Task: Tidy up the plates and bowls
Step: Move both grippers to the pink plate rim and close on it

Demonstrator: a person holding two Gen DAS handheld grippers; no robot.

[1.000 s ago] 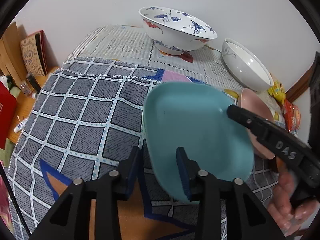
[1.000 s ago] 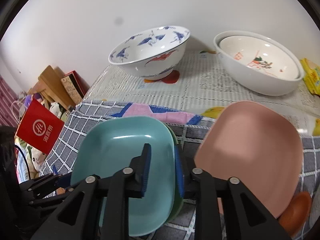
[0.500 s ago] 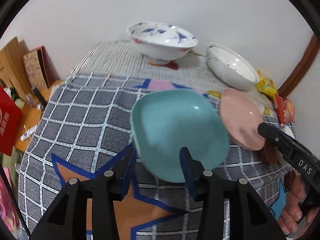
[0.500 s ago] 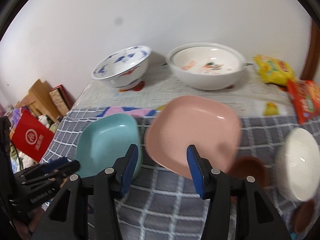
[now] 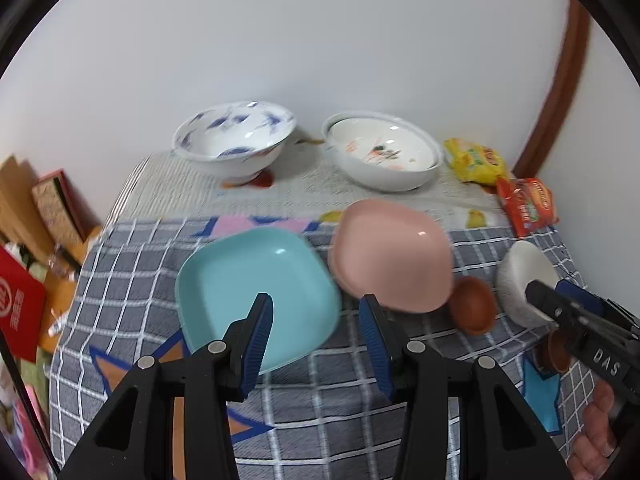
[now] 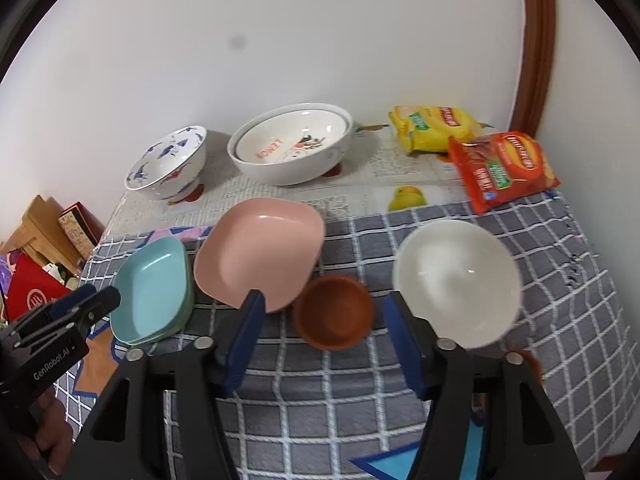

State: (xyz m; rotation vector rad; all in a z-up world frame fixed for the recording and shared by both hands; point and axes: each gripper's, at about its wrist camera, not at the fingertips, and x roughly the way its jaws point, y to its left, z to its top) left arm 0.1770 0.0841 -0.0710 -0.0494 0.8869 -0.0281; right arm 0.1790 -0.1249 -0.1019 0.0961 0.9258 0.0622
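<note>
Surface draped in grey checked cloth at the near part, printed newspaper-like sheet at the far part, pushed against a plain white wall with a brown wooden frame at the right. Left of the surface: a red bag and a cardboard box, lower down.

At the back, a blue-patterned bowl and beside it a large white bowl with a smaller printed dish nested inside. Far right, a yellow snack packet with a red snack packet just beside it.

On the checked cloth, a teal plate stacked on a greenish one, edge showing underneath in the right wrist view. Just beside it, a pink plate. Then a small brown bowl, near the pink plate's corner, and a white bowl to the right. Another small brown dish partly hidden at the near edge.

Left tool spread wide, holding nothing, above the near edge between teal and pink plates. Right tool likewise spread and empty, fingers framing the small brown bowl. Fingers of a hand wrapped round the right tool's grip.
</note>
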